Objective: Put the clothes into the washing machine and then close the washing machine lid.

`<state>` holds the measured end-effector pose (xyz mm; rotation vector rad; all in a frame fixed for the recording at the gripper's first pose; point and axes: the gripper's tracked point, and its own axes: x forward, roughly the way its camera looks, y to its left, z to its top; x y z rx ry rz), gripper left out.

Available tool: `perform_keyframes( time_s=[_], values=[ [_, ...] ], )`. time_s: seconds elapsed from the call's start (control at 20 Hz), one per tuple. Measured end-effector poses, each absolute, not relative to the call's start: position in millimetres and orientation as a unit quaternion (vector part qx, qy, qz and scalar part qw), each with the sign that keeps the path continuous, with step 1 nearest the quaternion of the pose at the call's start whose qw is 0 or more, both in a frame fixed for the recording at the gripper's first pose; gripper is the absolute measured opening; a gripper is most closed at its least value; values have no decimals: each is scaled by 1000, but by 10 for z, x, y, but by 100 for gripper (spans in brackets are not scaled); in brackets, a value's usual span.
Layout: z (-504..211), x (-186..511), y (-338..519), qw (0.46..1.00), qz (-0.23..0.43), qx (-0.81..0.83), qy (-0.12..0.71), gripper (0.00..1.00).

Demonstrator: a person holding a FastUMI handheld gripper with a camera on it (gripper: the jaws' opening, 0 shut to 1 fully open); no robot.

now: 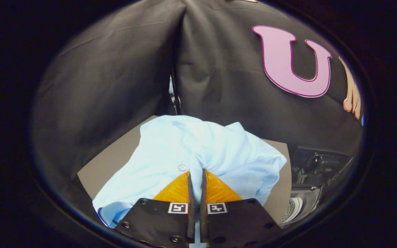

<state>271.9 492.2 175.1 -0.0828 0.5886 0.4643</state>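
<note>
Your gripper (195,174) has its two fingers drawn almost together, pinching a fold of the light blue shirt (198,151) in the narrow slit between them, just beside a small white button (182,167). The shirt lies crumpled on the grey table (110,162), its long axis running from a dark-trimmed edge near the fingers on your left toward a bunched end ahead and to your right. Beyond the table's right edge you see the washing machine (314,179), dark, with a ribbed pale part low down.
</note>
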Motion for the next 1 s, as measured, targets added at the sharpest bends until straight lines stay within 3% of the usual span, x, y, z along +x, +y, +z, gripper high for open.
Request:
perform_keyframes(
  time_s=[0.35, 0.9, 1.0],
  values=[
    [1811, 2771, 4149, 941, 183, -29, 283, 6],
    [1544, 3148, 1645, 953, -26, -87, 289, 6],
    [1355, 3103, 1455, 945, -49, -99, 309, 13]
  ],
)
